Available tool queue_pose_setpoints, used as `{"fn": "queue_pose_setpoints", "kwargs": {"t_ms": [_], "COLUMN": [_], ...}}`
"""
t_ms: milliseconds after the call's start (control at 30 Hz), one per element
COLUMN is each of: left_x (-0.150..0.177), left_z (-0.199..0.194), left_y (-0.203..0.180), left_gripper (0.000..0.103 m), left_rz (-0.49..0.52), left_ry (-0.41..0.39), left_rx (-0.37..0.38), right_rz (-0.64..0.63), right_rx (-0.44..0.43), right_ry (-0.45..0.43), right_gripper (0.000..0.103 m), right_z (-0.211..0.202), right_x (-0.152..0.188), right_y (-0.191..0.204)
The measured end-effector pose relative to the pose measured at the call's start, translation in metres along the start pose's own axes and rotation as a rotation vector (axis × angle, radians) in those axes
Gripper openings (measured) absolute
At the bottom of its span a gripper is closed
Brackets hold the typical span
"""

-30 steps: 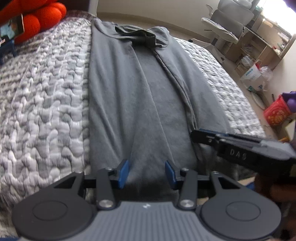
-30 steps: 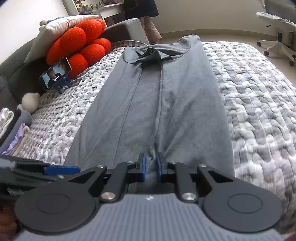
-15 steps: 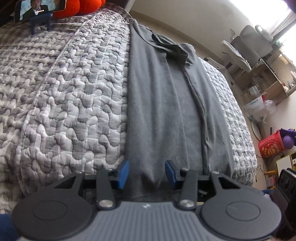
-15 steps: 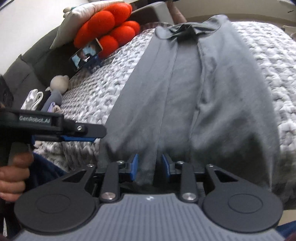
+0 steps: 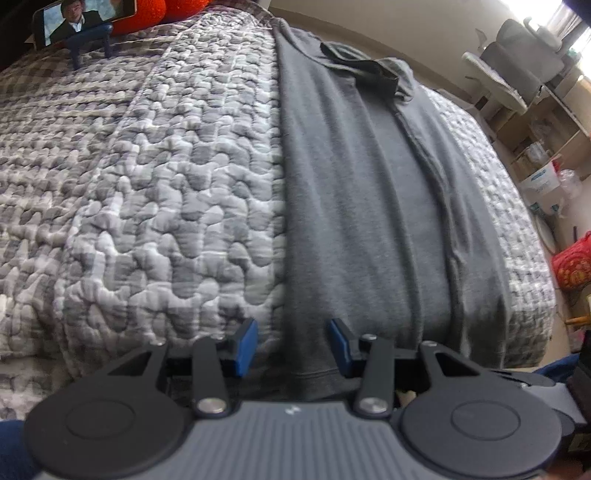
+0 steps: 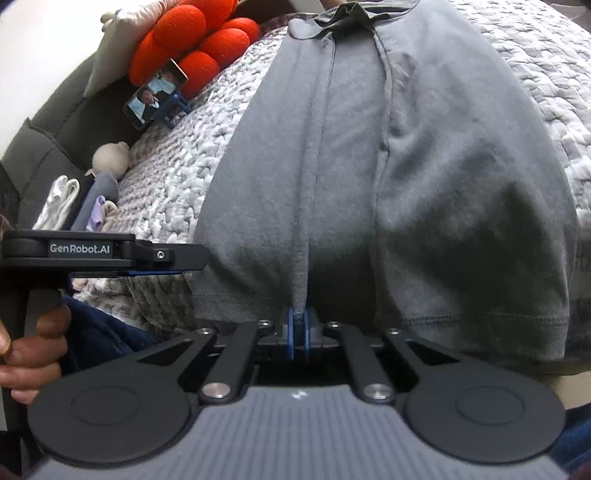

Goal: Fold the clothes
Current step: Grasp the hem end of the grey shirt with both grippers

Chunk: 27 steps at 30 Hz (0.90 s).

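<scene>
A grey shirt (image 5: 369, 192) lies lengthwise on the quilted bedcover (image 5: 155, 192), sides folded inward, collar at the far end. My left gripper (image 5: 291, 345) is open at the near hem, and the shirt's left edge passes between its blue pads. In the right wrist view the shirt (image 6: 424, 184) fills the middle. My right gripper (image 6: 298, 332) is shut on the hem where a lengthwise fold edge ends. The left gripper (image 6: 192, 264) shows side-on at the shirt's left corner, with a hand (image 6: 33, 354) on its grip.
A phone on a blue stand (image 5: 85, 18) plays video at the far left of the bed, in front of orange plush cushions (image 6: 195, 48). Folded clothes (image 6: 62, 199) and a small soft toy (image 6: 110, 158) lie left. An office chair (image 5: 517, 62), shelves and a red bag (image 5: 572, 262) stand right.
The right gripper, open around the hem half a second ago, has shut on it. The left gripper has shifted left to the shirt's left edge and stays open.
</scene>
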<state>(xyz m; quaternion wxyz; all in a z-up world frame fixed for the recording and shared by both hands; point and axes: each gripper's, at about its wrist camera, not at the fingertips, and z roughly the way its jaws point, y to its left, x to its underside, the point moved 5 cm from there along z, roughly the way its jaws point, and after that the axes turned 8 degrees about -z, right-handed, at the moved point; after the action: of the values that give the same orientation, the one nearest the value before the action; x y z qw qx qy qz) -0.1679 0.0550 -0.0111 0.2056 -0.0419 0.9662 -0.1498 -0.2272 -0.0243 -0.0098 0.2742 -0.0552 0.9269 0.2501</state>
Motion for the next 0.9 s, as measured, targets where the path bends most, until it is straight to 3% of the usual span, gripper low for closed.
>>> {"fn": "queue_pose_setpoints", "kwargs": {"t_ms": [200,400,667,767,900], "left_x": [0.006,0.013,0.019,0.021,0.018], "left_z": [0.000,0.001,0.007,0.010,0.016], "left_y": [-0.001,0.004,-0.003,-0.008,-0.007], "left_gripper": [0.044,0.042,0.036,0.036,0.036], "left_rz": [0.017,-0.030,0.002,0.039,0.014], "left_ry": [0.012,0.039,0.029,0.026,0.036], "left_rx": [0.008,0.061,0.037,0.025,0.026], "right_rz": [-0.014,-0.063,-0.090,-0.118,-0.111], "right_rx": [-0.002,0.019,0.073,0.094,0.078], "right_ry": [0.012,0.017,0.024,0.026,0.013], "right_gripper": [0.006,0.006,0.007,0.009,0.017], "right_z": [-0.002,-0.007,0.006,0.010,0.006], "right_x": [0.004,0.006,0.002,-0.001,-0.001], "right_y": [0.004,0.014,0.007,0.010,0.010]}}
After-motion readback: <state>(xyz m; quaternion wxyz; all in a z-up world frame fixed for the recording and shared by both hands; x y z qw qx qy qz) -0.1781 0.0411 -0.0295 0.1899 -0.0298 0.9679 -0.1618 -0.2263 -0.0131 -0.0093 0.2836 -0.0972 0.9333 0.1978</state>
